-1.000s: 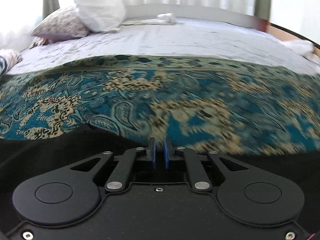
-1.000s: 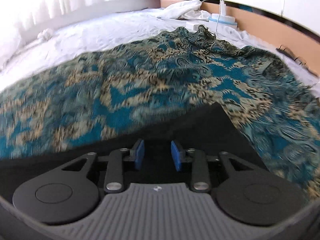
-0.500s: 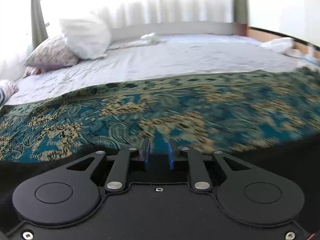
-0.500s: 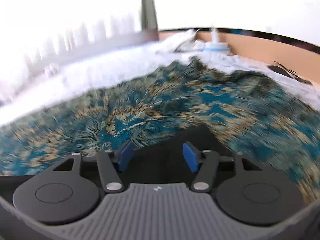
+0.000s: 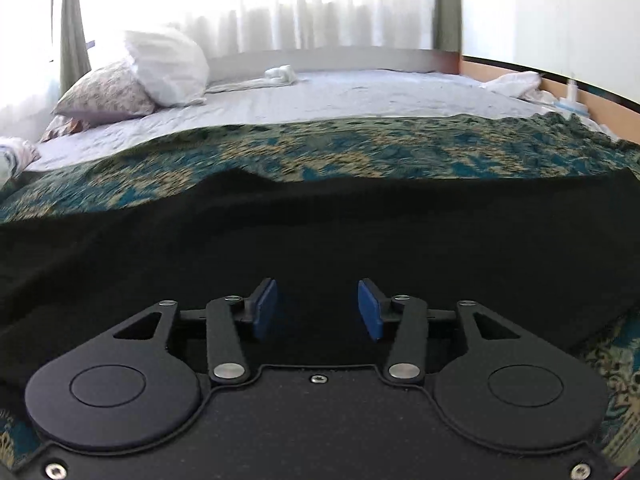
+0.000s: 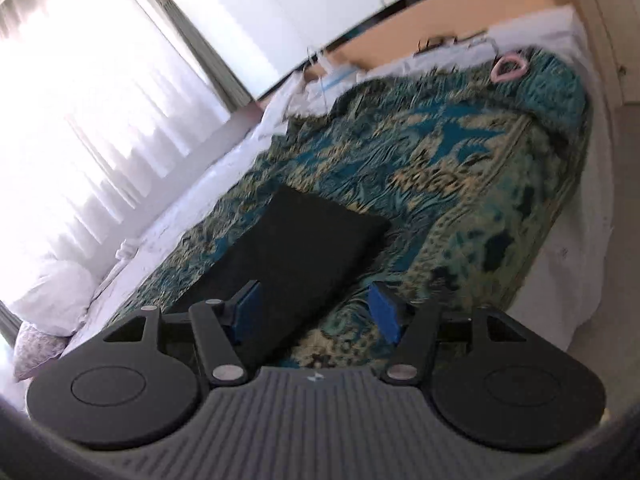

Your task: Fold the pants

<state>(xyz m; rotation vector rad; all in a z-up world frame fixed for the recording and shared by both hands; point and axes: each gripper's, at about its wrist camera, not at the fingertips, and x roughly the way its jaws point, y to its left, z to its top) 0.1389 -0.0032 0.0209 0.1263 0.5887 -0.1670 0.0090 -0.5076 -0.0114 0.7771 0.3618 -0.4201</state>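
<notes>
The black pants (image 6: 288,256) lie folded flat ahead of both tools, left tool (image 5: 318,310) just opening and right tool (image 6: 316,312) wide, both empty.

Blown-out daylight through the curtains (image 5: 280,8); fisheye-bent edges, motion-smeared bedspread (image 6: 460,168).

left claw (image 5: 316,310): matte black housing, two round discs, black link arms on silver pivot pins
left claw pads (image 5: 265,309): flat, blue, rectangular
left claw screws: one small in the centre, one at each lower corner
right claw (image 6: 316,312): same black discs and link arms, silver pins
right claw pads (image 6: 383,312): blue
right claw housing: grey, ribbed, small white mark in the centre
</notes>
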